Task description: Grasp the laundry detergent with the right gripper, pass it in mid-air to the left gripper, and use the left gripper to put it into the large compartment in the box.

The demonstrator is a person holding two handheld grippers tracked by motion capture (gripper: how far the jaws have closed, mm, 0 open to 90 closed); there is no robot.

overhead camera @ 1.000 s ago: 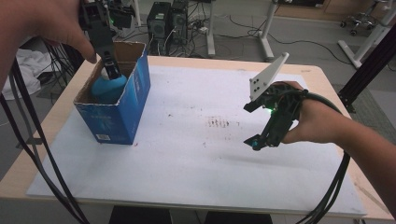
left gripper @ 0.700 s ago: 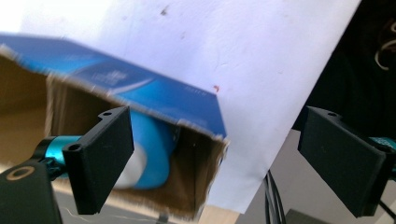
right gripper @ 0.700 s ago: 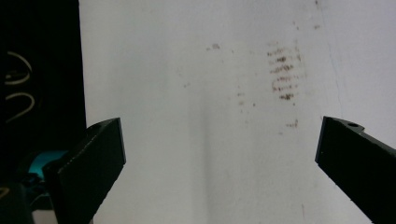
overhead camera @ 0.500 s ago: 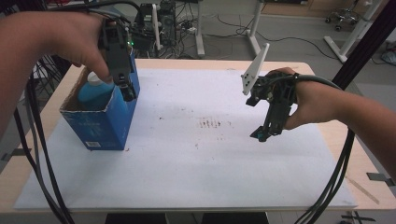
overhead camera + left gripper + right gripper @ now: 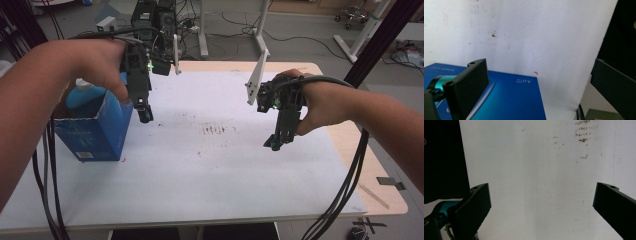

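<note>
Both grippers gape empty: left gripper (image 5: 145, 114), jaws just opened, hangs beside the blue box (image 5: 95, 134) holding a bottle (image 5: 84, 96); right gripper (image 5: 278, 141) waits. Next, judging: withdraw clear.

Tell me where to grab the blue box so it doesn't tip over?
Grip the blue box by its top rim, coming straight down from above. It stands upright with its top open, so one thin cardboard wall fits between the jaws, one jaw inside and one outside. The wall beside the left hand-held gripper is closest, and that gripper's jaws, which have just been opening, stand wide with nothing between them. A light blue thing sits inside, so avoid pinching it.
</note>
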